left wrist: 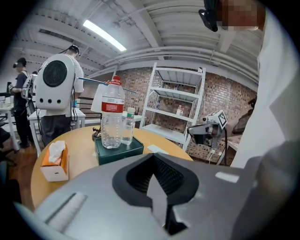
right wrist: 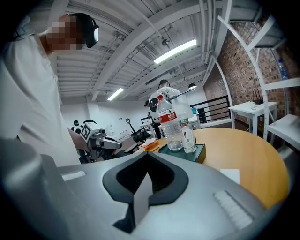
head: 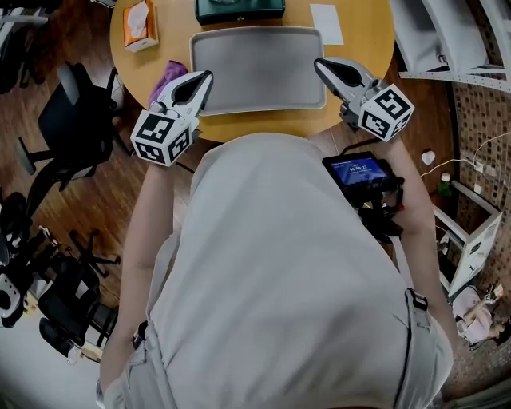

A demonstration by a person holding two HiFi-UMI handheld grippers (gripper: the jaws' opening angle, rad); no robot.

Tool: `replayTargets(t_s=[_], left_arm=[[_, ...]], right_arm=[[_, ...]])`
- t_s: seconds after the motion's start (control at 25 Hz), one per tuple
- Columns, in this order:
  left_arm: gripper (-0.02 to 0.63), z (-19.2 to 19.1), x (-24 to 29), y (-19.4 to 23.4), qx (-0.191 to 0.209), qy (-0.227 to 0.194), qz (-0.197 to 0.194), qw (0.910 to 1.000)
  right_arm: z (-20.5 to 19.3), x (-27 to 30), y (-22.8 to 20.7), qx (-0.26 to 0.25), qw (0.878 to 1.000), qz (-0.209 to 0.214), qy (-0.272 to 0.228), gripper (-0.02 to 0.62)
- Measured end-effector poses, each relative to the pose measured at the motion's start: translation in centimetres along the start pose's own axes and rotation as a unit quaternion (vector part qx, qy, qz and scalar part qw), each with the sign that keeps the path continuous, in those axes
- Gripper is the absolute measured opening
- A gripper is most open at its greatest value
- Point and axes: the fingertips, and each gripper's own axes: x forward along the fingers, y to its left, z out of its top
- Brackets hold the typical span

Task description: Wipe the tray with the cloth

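Note:
The grey tray (head: 257,67) lies on the round wooden table (head: 363,48), bare inside. A purple cloth (head: 164,79) lies bunched on the table just left of the tray, partly hidden behind my left gripper (head: 205,77). That gripper is shut with nothing in it, its tip at the tray's near left corner. My right gripper (head: 318,63) is shut and empty too, its tip over the tray's near right edge. In the left gripper view the left gripper (left wrist: 157,186) shows closed jaws pointing across the table. In the right gripper view the right gripper (right wrist: 140,186) looks the same.
An orange tissue box (head: 140,23) stands at the table's back left. A dark green box (head: 239,8) behind the tray carries two water bottles (left wrist: 113,114). A white paper (head: 326,22) lies at the back right. Office chairs (head: 64,112) stand to the left, metal shelves (left wrist: 176,108) to the right.

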Motion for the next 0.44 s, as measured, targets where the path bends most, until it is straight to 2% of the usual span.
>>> replayTargets(t_s=[0.44], left_arm=[[0.000, -0.11, 0.51, -0.34, -0.004, 0.003, 0.005, 1.0000]], right_arm=[[-0.19, -0.31, -0.23, -0.003, 1.000, 0.000, 0.001, 0.002]])
